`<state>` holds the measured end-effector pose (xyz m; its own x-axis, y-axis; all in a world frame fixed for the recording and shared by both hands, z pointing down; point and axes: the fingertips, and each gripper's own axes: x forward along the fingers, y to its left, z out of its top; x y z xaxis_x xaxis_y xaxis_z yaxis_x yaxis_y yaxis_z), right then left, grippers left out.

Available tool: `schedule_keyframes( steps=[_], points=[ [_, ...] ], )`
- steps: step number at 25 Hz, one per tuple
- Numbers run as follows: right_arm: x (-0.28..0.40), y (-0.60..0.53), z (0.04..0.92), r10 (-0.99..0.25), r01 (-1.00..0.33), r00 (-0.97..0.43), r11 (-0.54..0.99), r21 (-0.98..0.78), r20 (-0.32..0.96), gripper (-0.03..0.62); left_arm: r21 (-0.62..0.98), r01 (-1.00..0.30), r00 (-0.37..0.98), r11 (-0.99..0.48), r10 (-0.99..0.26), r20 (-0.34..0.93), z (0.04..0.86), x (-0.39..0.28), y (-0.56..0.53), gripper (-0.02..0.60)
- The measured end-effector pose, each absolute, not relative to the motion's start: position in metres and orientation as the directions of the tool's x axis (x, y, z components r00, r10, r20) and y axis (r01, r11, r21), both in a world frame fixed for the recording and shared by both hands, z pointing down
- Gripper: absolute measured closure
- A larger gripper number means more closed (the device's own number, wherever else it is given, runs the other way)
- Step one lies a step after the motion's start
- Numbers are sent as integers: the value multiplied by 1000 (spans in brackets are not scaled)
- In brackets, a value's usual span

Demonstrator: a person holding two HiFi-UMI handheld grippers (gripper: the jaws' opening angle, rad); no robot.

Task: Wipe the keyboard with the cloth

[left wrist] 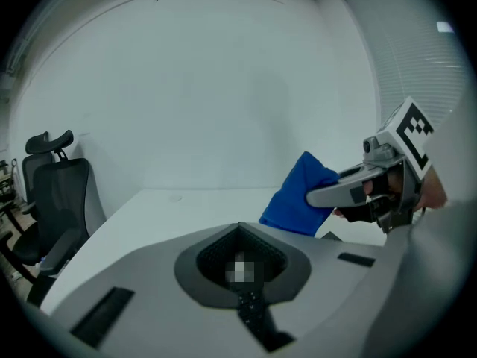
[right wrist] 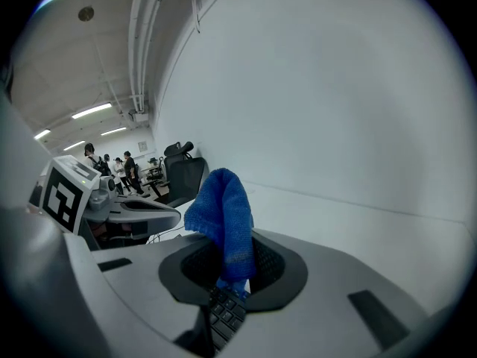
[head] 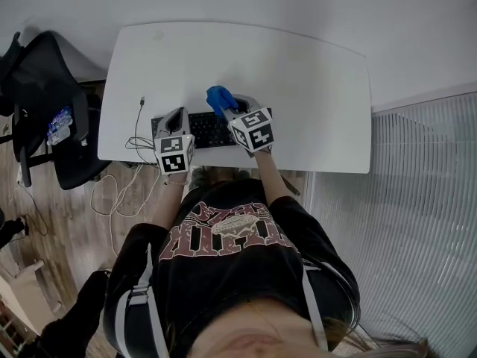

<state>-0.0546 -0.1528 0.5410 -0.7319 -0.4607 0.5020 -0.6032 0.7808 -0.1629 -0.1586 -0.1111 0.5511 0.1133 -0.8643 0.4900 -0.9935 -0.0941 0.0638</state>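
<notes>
A black keyboard [head: 212, 131] lies near the front edge of the white table [head: 313, 88]. My right gripper [head: 237, 103] hovers over the keyboard's right half, shut on a blue cloth [head: 218, 97] that bunches up beyond its jaws. In the right gripper view the cloth [right wrist: 223, 222] stands up from the closed jaws, with keyboard keys [right wrist: 223, 315] showing below. My left gripper [head: 179, 115] is over the keyboard's left end, shut with nothing in it. From the left gripper view I see the cloth [left wrist: 298, 196] and the right gripper [left wrist: 328, 192] to the right.
A black office chair [head: 52, 110] stands left of the table. Loose cables [head: 138, 144] trail off the table's front left edge. A ribbed glass partition [head: 417, 222] runs along the right. Several people [right wrist: 127, 170] stand far off in the room.
</notes>
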Motion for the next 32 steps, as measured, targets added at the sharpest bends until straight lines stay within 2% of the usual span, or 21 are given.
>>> schedule_keyframes(
  steps=[14,32],
  points=[
    [-100,-165,480,-459,-531,-796,843,-90,394,530,122,-984,161,-126,-927,339,469,-149,-147,548],
    [-94,-198,382,-579,-588,-790,809,19,204,530,97,-969,242,-229,-958,153,376,-124,-186,548]
  ],
)
